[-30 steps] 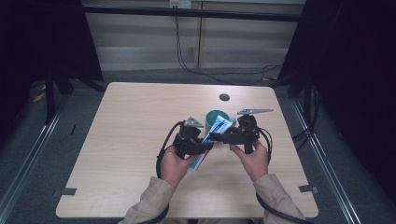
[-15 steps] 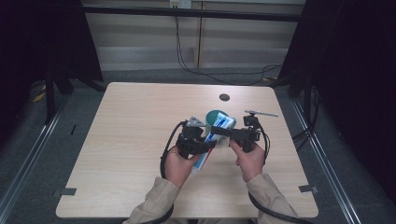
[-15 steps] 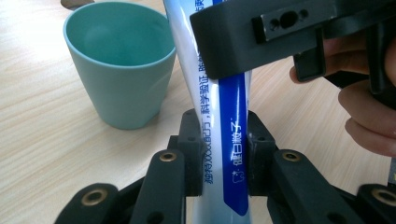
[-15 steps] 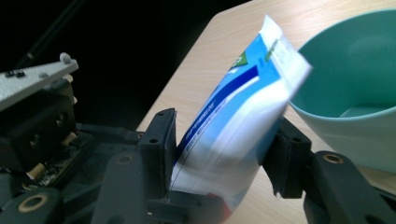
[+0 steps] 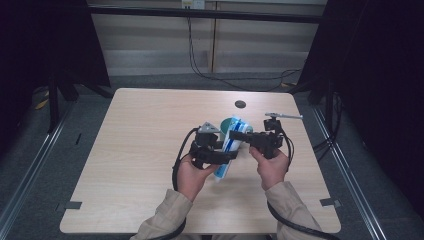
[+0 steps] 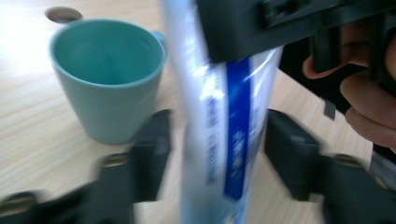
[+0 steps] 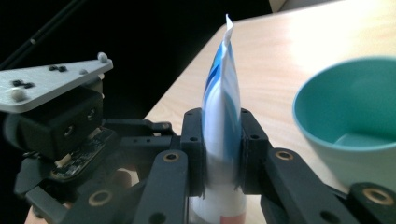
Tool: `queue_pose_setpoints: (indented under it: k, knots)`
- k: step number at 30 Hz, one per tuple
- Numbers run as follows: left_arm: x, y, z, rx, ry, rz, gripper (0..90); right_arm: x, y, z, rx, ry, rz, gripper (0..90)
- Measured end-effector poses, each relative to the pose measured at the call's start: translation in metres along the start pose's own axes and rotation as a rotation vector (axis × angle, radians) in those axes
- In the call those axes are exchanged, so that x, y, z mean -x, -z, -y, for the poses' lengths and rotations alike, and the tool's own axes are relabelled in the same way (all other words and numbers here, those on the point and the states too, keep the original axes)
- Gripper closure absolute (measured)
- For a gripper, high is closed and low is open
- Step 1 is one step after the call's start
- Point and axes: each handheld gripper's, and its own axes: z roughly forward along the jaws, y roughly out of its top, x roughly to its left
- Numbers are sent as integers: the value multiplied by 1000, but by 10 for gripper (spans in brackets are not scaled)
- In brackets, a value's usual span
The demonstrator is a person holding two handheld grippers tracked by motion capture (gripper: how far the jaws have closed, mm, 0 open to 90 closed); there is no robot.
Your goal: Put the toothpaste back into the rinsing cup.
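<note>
Pale wood table, dark surround. Tube (image 5: 231,150) held above the table's middle, toward the right edge. Left gripper (image 6: 215,154) jaws apart either side of it, not touching. Right gripper (image 7: 222,154) clamped on it. Close left squarely before right lets go, I'd say. White-blue tube, crimped end up. Teal cup (image 5: 231,123) just behind.

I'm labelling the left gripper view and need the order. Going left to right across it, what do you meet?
Cup → tube → hand on the other gripper.
</note>
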Motion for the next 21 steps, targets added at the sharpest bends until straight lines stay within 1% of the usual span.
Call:
queue_pose_setpoints:
  k: [1, 3, 5, 6, 7, 8, 9, 10, 11, 12, 13, 14, 15, 18, 19, 20, 21]
  knots:
    - [-1, 2, 1, -4, -4, 1, 338, -1, 3, -2, 13, 15, 7, 768]
    - [-5, 2, 3, -35, -25, 4, 276, -4, 7, -6, 19, 69, 35, 767]
    - [-9, 4, 8, -44, -59, -18, 238, -8, 11, -9, 18, 120, 70, 767]
    - [-12, 5, 10, -56, -58, -17, 234, -10, 13, -11, 21, 146, 86, 767]
    - [-14, 5, 13, -60, -49, -13, 222, -12, 14, -12, 19, 170, 98, 767]
    - [-16, 6, 15, -67, -51, -9, 208, -13, 16, -13, 22, 185, 103, 766]
    - [-17, 6, 18, -83, -57, -15, 200, -14, 17, -15, 23, 199, 114, 766]
    - [-19, 6, 21, -86, -59, -20, 185, -15, 18, -16, 23, 219, 119, 766]
    - [-21, 5, 25, -87, -47, -14, 179, -16, 19, -16, 27, 233, 123, 766]
    - [-25, 5, 28, -99, -41, -10, 175, -17, 19, -16, 33, 243, 128, 765]
    - [-27, 5, 32, -104, -32, -15, 170, -17, 20, -17, 35, 253, 132, 766]
    - [-29, 5, 35, -112, -43, -30, 173, -18, 20, -18, 37, 263, 136, 765]
    - [-32, 6, 38, -120, -51, -31, 175, -19, 21, -18, 38, 275, 143, 765]
    - [-41, 9, 49, -142, -40, -37, 168, -21, 21, -19, 34, 312, 167, 765]
    - [-44, 10, 52, -146, -38, -46, 164, -21, 21, -19, 35, 321, 167, 765]
    - [-46, 11, 55, -148, -40, -56, 163, -21, 22, -20, 38, 321, 168, 764]
    - [-49, 12, 58, -151, -37, -54, 161, -20, 22, -20, 41, 323, 168, 764]
